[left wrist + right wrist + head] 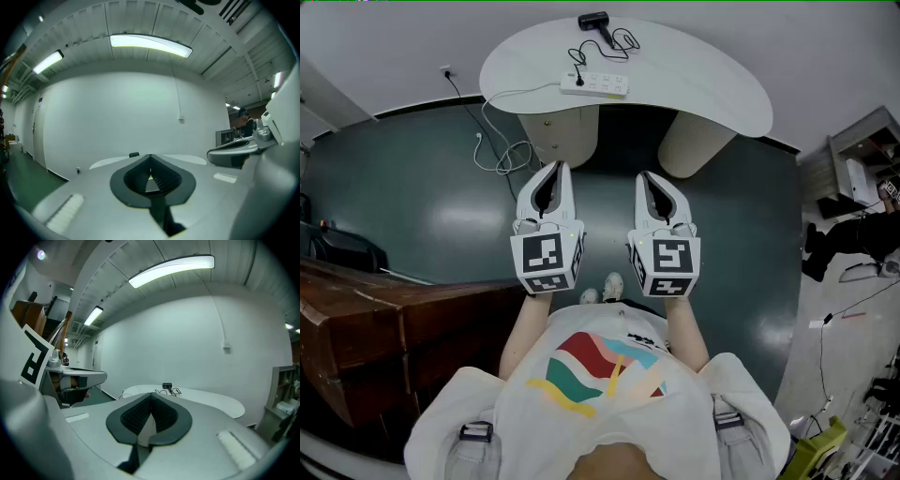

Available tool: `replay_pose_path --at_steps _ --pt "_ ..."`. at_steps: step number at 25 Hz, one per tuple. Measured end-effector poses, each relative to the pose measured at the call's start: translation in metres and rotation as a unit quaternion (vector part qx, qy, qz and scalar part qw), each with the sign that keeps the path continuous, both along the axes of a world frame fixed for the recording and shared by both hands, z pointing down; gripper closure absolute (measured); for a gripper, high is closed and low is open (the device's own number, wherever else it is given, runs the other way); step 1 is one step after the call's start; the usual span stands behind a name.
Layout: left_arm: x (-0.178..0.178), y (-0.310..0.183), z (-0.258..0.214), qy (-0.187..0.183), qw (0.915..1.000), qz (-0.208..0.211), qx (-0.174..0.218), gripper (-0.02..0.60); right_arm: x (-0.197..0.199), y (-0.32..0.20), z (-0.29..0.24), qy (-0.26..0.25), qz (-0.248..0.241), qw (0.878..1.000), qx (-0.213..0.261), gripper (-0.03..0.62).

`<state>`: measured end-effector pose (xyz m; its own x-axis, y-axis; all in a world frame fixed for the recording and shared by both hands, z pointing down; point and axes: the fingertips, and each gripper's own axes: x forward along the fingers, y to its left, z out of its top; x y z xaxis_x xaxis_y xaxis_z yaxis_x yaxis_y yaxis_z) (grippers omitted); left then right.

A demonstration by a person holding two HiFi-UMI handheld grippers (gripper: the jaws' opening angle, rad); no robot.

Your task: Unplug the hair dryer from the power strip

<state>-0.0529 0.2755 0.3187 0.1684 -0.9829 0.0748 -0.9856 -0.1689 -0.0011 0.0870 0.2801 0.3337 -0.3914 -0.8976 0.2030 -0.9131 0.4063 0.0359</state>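
1. Left gripper [554, 169] and right gripper [648, 176] are held side by side in front of the person's chest; both are clenched, jaws pressed together with nothing between them.
2. The black hair dryer [594, 21] lies at the far edge of the white table [712, 94], ahead of both grippers and well apart from them; its dark cord [620, 41] loops beside it and runs to the white power strip [594, 86] nearer the table's front edge; a dark plug [578, 81] sits at the strip's left end.
3. A white cable [500, 145] drops off the table's left side and coils on the floor.
4. Hard to read: the plug's socket is too small to tell; in the left gripper view the dryer is only a dark fleck beyond the closed jaws; the right gripper view shows dryer and cord small, and the strip cannot be picked out there.
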Motion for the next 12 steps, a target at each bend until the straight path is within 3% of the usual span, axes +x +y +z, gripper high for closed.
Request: replay_pose_path --at_steps 12 --pt "0.006 -0.017 0.01 -0.004 0.9998 -0.008 -0.015 0.581 0.013 -0.017 0.009 -0.001 -0.005 1.0 -0.008 0.583"
